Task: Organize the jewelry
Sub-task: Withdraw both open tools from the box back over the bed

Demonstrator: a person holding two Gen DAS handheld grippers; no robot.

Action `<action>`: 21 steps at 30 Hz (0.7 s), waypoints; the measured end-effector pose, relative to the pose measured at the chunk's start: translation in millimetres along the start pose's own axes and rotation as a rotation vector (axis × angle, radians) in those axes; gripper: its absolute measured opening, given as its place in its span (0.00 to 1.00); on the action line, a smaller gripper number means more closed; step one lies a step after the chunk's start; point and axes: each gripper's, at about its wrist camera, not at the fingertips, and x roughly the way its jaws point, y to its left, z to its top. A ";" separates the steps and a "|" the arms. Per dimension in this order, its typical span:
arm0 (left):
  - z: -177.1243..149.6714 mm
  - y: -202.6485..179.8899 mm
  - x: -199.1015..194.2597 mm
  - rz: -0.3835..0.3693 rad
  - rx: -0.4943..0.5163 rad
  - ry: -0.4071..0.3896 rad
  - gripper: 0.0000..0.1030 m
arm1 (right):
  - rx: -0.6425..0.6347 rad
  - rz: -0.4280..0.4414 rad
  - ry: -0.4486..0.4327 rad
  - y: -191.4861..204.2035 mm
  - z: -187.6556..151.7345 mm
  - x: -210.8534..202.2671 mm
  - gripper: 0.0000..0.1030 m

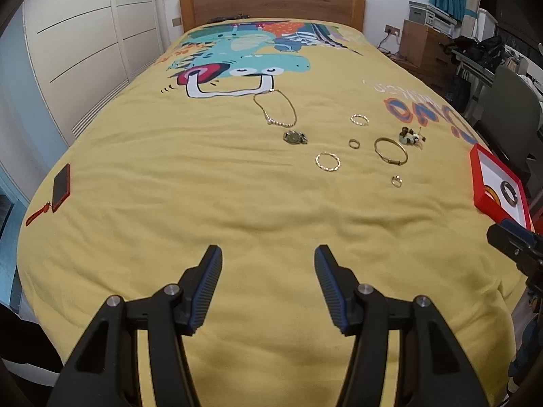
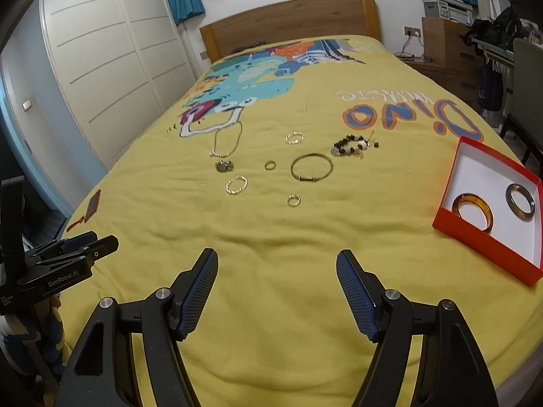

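Note:
Jewelry lies spread on a yellow bedspread (image 2: 271, 237): a chain necklace (image 2: 226, 142), a watch (image 2: 224, 166), a thin gold bangle (image 2: 311, 167), a beaded bracelet (image 2: 353, 146), a gold hoop (image 2: 236, 185) and small rings (image 2: 293, 200). A red box (image 2: 475, 234) with a white inside sits at the right and holds an amber bangle (image 2: 472, 211) and a dark bangle (image 2: 520, 196). My left gripper (image 1: 268, 257) and right gripper (image 2: 277, 261) are both open and empty, above the near part of the bed, well short of the jewelry.
A red phone (image 1: 61, 187) with a strap lies near the bed's left edge. White wardrobe doors (image 1: 85, 40) stand at left, a wooden headboard (image 1: 271, 3) at the back, and a desk with clutter (image 2: 475, 47) at right.

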 end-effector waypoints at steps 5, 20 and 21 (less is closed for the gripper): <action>0.1 -0.2 4.4 -0.001 -0.001 0.003 0.53 | 0.008 -0.010 0.016 0.9 -2.3 5.6 0.70; -6.4 22.8 22.5 0.128 -0.106 0.005 0.53 | 0.016 -0.059 0.020 10.3 -3.9 21.0 0.70; -6.5 24.0 22.6 0.138 -0.114 0.004 0.53 | 0.013 -0.056 0.023 11.6 -4.0 22.5 0.70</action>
